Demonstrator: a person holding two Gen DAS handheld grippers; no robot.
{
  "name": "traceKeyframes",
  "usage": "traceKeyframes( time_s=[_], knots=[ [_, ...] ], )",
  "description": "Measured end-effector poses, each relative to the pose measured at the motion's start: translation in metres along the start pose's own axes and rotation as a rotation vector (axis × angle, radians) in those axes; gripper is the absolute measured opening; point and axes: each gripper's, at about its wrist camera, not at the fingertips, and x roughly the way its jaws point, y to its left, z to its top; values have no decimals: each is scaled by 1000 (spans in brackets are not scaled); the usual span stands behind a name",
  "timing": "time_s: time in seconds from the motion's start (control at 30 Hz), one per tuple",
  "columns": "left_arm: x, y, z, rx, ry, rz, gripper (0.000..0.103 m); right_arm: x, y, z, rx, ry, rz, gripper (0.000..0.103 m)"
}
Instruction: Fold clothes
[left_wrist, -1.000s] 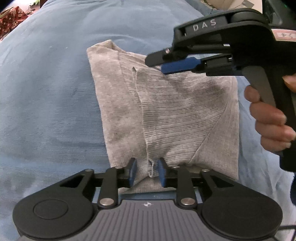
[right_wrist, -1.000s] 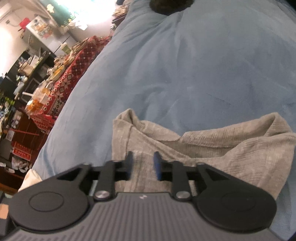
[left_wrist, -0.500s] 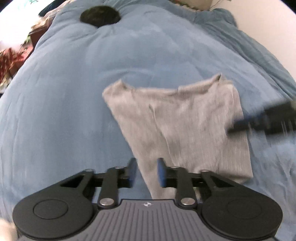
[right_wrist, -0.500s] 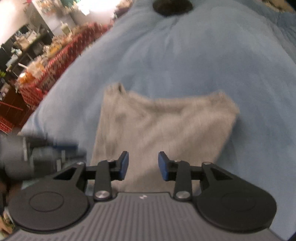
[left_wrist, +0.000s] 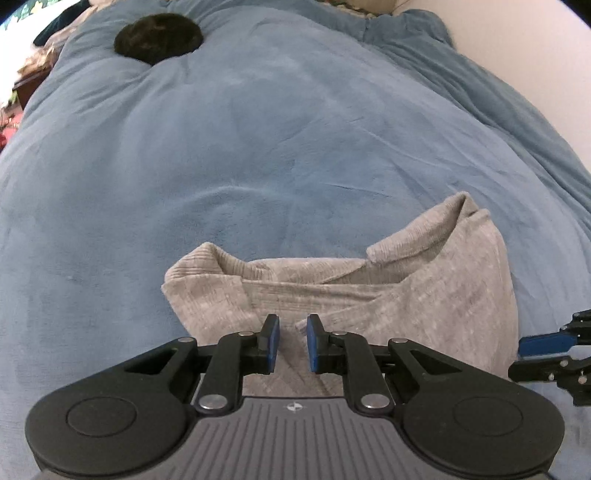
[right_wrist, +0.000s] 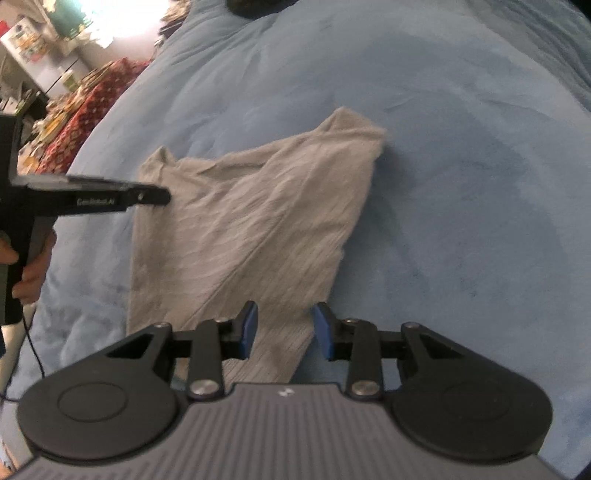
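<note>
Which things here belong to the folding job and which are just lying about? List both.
Part of the job:
- grey garment, partly folded on the blue blanket
- left gripper
- right gripper

Just lying about:
- dark round object at the blanket's far end
- red patterned cloth with clutter beside the bed

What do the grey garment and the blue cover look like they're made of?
Garment: probably a soft ribbed knit, matte; fine parallel ribs show and it folds limply. Cover: likely plush fleece or velour, slightly sheeny, with brushed nap marks; exact fibre can't be told.

Black left tool with blue pads, silver screws.
</note>
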Motion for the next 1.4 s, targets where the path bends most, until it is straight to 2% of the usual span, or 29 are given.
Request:
traceKeyframes(
  time_s=[0.2,0.4,0.57,0.77,0.87,0.93,1.23,1.4],
  knots=[
    [4,-8,-4,27,-20,2,11,-6,-22,31,28,-74,-67,37],
    [10,-7,-7,15,-14,23,14,-4,-47,72,39,-126,-144,38],
    [10,-3,-6,-20,-8,9,15,13,-60,99,59,-121,-98,38],
    [10,-2,-6,-32,8,-3,18,37,-68,114,78,-58,-82,37],
    [10,-7,-7,-28,23,16,21,44,-65,119,64,-28,-102,31],
    [12,-10,-6,-32,27,20,25,48,-60,121,41,-11,-119,11],
    [2,-7,-9,-89,12,28,25,53,-46,122,-4,-10,-195,7],
    [6,-6,-7,-84,12,33,27,46,-49,112,24,-14,-189,6]
  ],
)
